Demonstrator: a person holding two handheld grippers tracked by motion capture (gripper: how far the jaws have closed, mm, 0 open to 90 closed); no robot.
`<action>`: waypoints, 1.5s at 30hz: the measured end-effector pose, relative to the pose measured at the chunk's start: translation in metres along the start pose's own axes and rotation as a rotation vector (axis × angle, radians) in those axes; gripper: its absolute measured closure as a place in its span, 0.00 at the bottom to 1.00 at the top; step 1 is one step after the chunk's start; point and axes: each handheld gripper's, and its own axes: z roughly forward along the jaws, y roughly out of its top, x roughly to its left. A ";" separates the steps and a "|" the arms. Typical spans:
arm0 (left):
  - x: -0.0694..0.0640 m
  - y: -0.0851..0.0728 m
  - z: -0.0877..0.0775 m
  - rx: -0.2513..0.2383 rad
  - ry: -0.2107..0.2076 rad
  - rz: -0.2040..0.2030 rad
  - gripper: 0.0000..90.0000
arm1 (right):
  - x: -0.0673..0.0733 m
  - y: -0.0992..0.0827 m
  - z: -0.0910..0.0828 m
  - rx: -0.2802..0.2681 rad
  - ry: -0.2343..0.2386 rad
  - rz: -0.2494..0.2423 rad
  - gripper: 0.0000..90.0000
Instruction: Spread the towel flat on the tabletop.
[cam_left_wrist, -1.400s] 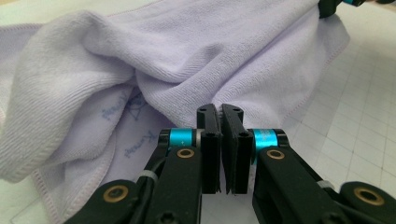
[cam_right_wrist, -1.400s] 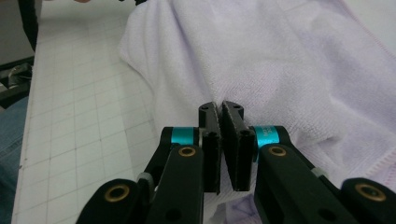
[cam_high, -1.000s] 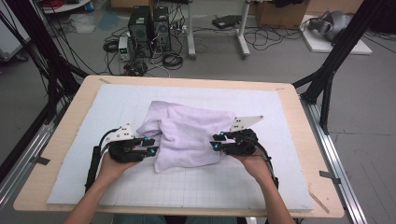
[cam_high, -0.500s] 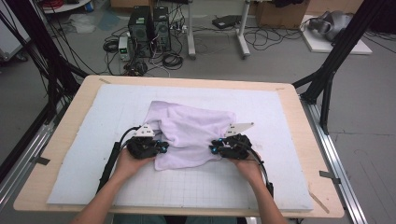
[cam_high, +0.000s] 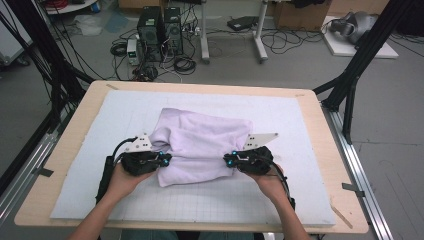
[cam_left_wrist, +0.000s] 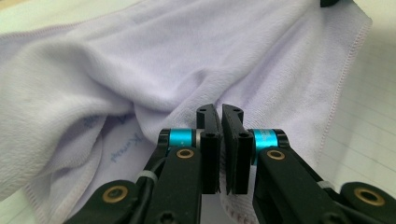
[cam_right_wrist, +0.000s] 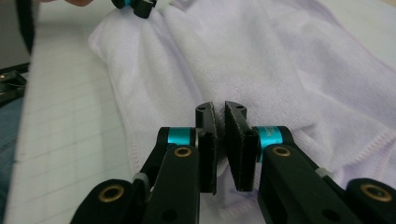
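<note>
Two hand-held grippers (left (cam_high: 165, 160), right (cam_high: 230, 161)) apparently pinch the lavender towel (cam_high: 202, 145).

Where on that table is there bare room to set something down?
The white mat lies bare behind the lilac towel, out to both side edges, and in a strip in front by the person's forearms. It is crowded mid-table, where the left gripper and right gripper pinch the towel's ends.

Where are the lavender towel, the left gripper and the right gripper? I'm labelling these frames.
lavender towel (cam_high: 202, 142), high view, middle of the bunched cloth
left gripper (cam_left_wrist: 220, 116), left gripper view, between its fingertips
right gripper (cam_right_wrist: 220, 113), right gripper view, between its fingertips
</note>
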 end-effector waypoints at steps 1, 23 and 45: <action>-0.003 0.000 -0.005 -0.006 -0.003 0.000 0.95 | 0.003 0.002 -0.001 -0.003 0.011 0.000 0.93; -0.016 -0.029 -0.045 -0.006 -0.061 -0.040 0.70 | 0.031 -0.008 -0.014 0.023 0.099 0.018 0.74; -0.019 -0.053 -0.026 0.111 -0.017 -0.005 0.97 | 0.040 -0.030 0.005 0.087 0.117 -0.027 0.93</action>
